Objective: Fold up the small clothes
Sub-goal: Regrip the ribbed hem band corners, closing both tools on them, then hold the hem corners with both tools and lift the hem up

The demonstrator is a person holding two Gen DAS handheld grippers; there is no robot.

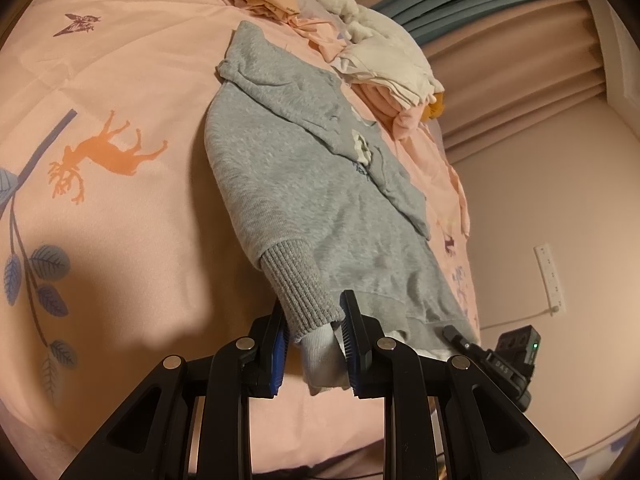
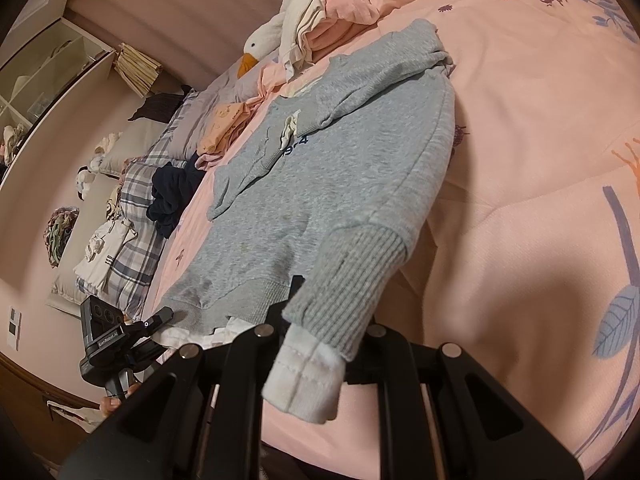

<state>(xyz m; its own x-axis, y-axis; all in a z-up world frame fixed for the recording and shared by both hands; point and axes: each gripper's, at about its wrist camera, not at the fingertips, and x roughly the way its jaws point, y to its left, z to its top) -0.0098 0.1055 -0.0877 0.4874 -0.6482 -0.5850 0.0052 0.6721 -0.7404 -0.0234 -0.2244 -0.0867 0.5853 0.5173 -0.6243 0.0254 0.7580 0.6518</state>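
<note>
Grey sweatshirt is lying face-up on the pink duvet, hem at the bed's near edge. Risk: w/ one sleeve being held up by its ribbed cuff, a sideways tug could be dragging the body and undoing the other sleeve crossing the chest. Left gripper is pinching that cuff, jaws narrow. Right gripper: tips hidden under cuff, prob. clamping it too. Long axis is running hem-near to neck-far, neck pointing twd the goose toy.
</note>
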